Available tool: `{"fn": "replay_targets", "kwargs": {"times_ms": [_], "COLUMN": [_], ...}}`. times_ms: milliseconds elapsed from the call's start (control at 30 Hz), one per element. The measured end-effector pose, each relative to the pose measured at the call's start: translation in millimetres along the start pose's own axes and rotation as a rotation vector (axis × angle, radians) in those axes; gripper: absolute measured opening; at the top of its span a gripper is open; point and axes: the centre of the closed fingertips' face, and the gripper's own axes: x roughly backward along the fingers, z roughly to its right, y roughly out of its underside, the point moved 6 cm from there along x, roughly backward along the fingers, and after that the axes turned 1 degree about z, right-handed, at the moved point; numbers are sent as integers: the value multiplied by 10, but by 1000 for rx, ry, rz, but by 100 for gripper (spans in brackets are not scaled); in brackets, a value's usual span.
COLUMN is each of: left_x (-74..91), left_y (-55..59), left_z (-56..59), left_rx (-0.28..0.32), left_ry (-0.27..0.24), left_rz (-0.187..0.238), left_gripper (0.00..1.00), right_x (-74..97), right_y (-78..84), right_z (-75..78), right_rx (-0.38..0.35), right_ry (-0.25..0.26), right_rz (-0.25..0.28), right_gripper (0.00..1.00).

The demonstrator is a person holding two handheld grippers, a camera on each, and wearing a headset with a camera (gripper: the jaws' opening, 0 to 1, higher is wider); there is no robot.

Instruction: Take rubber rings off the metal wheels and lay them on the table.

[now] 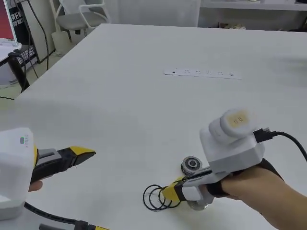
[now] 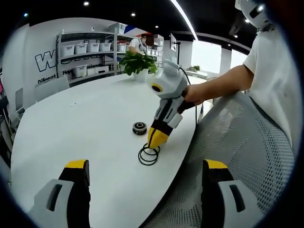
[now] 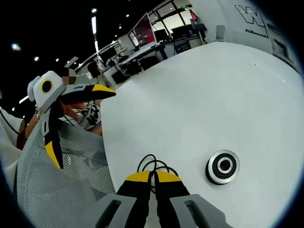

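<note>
So the right gripper (image 3: 153, 176) is seen low over the near edge of the tabletop (image 1: 144, 96). Its jaws are clenched tight, the yellow tips pressed together with no gap between them. The tips are planted right on a small heap of black rubber rings (image 1: 157, 197), which are lying flat on the tabletop with their loops overlapping. Whether a ring is actually nipped between the tips can't be told, since the loops just vanish under the yellow.

A metal wheel (image 1: 192, 164) is sat flat just beside that gripper, a bit further in from the edge. It's near the rings but apart from them. A dark outer band can be made out round it in the right gripper view, but tbh it's too small for anything more to be said.

The left gripper (image 2: 146, 167) is held well apart from all that, off to the left, jaws released and spread wide with nothing between them. In its view the rings and wheel are seen ahead, with the right gripper angled down onto the rings. A mesh chair (image 2: 232, 137) is seen right at the tabletop's near edge. Further back, a white power strip (image 1: 201, 73) is laid flat, well apart from the work.
</note>
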Motion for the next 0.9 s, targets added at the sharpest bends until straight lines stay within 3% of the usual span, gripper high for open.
{"fn": "replay_targets", "kwargs": {"times_ms": [333, 667, 900], "left_x": [1, -2, 17], "left_y": [1, -3, -101], "left_z": [-3, 4, 15], "left_rx": [-1, -10, -38], "left_ry": [-3, 5, 17], "left_rz": [-2, -7, 10], "left_gripper": [97, 98, 99], "right_x": [28, 241, 438], "right_y": [-26, -238, -381], "right_z": [39, 151, 226], "right_rx": [44, -5, -25], "right_ry": [29, 64, 81], "right_rz": [-6, 126, 231], "right_gripper": [6, 5, 6]}}
